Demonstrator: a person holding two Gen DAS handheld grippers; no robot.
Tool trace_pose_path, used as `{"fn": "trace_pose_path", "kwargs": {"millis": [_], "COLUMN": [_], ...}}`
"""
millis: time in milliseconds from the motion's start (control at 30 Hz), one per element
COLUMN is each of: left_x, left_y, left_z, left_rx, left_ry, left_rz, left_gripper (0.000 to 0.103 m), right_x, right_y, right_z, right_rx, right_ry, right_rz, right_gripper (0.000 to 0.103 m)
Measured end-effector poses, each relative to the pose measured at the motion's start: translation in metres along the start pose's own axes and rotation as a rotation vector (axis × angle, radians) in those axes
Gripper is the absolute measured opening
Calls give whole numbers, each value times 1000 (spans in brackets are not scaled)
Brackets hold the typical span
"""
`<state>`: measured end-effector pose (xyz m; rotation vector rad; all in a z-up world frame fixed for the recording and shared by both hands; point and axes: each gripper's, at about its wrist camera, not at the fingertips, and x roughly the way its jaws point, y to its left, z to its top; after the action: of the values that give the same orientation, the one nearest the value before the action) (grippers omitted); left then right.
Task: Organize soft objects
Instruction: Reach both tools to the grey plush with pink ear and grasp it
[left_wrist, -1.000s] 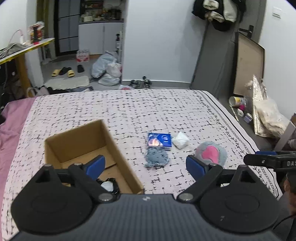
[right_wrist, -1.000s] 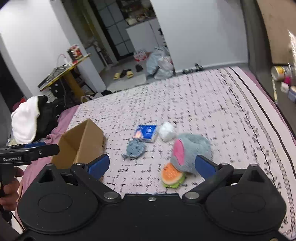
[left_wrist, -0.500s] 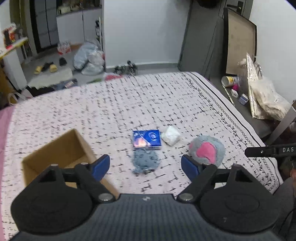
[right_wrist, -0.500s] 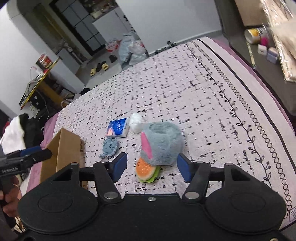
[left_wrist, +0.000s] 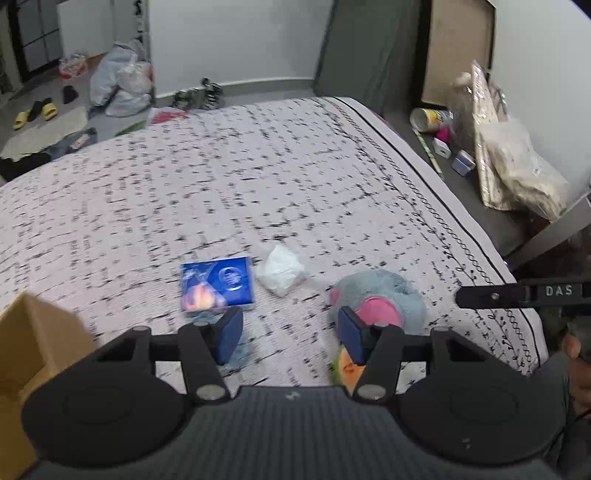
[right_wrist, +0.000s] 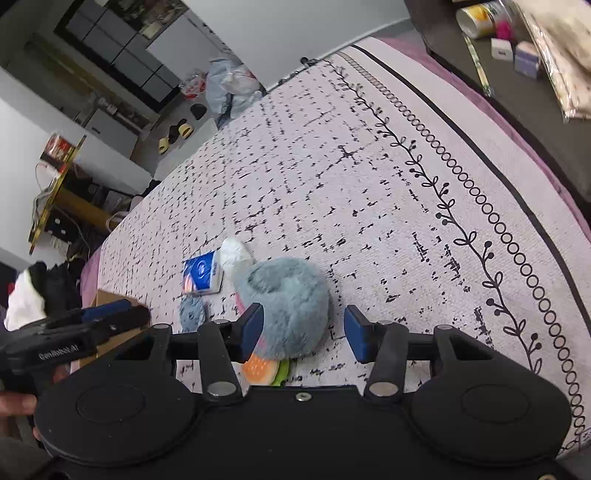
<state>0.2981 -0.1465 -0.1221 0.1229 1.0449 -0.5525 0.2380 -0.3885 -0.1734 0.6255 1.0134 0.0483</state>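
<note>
A grey plush with a pink ear (left_wrist: 384, 299) (right_wrist: 291, 295) lies on the patterned bedspread, partly on an orange and green burger toy (right_wrist: 264, 369) (left_wrist: 345, 365). A blue tissue pack (left_wrist: 218, 282) (right_wrist: 201, 273), a white soft wad (left_wrist: 282, 269) (right_wrist: 232, 253) and a small blue-grey plush (right_wrist: 192, 314) (left_wrist: 238, 354) lie beside it. My right gripper (right_wrist: 301, 332) is open, its fingers around the near side of the grey plush. My left gripper (left_wrist: 290, 334) is open and empty over the bedspread between the small plush and the grey plush.
A cardboard box (left_wrist: 33, 343) stands at the left. The bed's right edge (left_wrist: 443, 206) drops to a floor strip with a can, small boxes and bags (left_wrist: 517, 166). Shoes and bags lie on the floor beyond the bed (left_wrist: 122, 85).
Both grippers have moved forward and down toward the toys. The left one swung right, away from the box. The right one closed in on the grey plush, its jaws narrower than a second ago.
</note>
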Motion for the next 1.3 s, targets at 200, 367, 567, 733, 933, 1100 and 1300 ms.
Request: {"fn": "trace_pose_path", "kwargs": {"millis": [200, 367, 567, 733, 933, 1100, 1300], "left_x": [30, 60, 93, 99, 99, 73, 14], "left_y": [-16, -23, -23, -24, -25, -28, -31], "left_z": [20, 39, 46, 41, 31, 30, 23], "left_rx": [37, 33, -37, -117, -175, -202, -227], "left_ry": [45, 121, 255, 307, 383, 325, 224], "left_rz": [-64, -166, -247, -270, -167, -141, -109], "left_gripper": [46, 45, 45, 37, 24, 20, 19], "right_x": [20, 40, 58, 66, 62, 46, 17], "right_y": [-8, -8, -7, -6, 3, 18, 35], "right_z": [11, 20, 22, 18, 11, 4, -2], "right_rx": [43, 62, 58, 57, 21, -47, -80], "right_ry": [33, 67, 121, 150, 118, 72, 26], "right_rz": [34, 48, 35, 14, 30, 31, 93], "right_gripper": [48, 48, 41, 26, 15, 14, 14]}}
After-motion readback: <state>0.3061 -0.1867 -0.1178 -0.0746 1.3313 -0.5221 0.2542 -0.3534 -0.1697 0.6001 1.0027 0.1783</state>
